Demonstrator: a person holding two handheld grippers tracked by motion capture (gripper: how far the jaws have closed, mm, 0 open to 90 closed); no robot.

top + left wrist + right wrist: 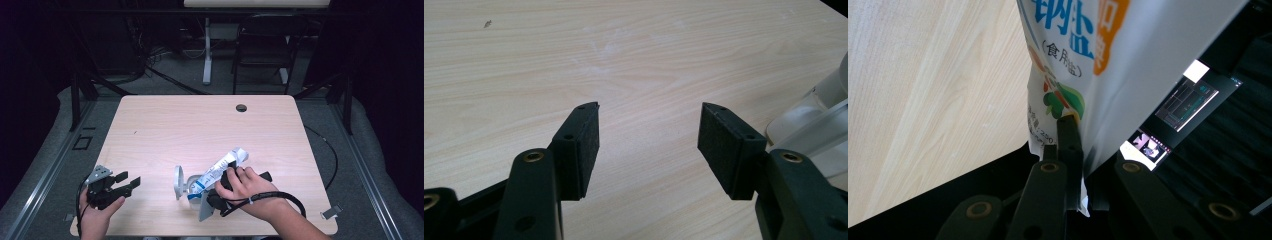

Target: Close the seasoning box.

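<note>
right gripper [220, 192], held near the table's front edge, pinches the bottom edge of a white salt bag [222, 168] with blue print; the bag tilts, its lower end over a clear jar [194, 187] whose white lid [178, 182] stands at the jar's left. left gripper [122, 183] hovers over bare table [165, 125] at front left, jaws spread, holding nothing. likely risks: the thin plastic could slide from the pinch, or salt could miss the mouth and scatter, because nothing steadies the jar.

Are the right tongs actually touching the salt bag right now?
Touching. In the right gripper view the right tongs are closed on the edge of the salt bag, with the white film pinched between the two jaws.
</note>
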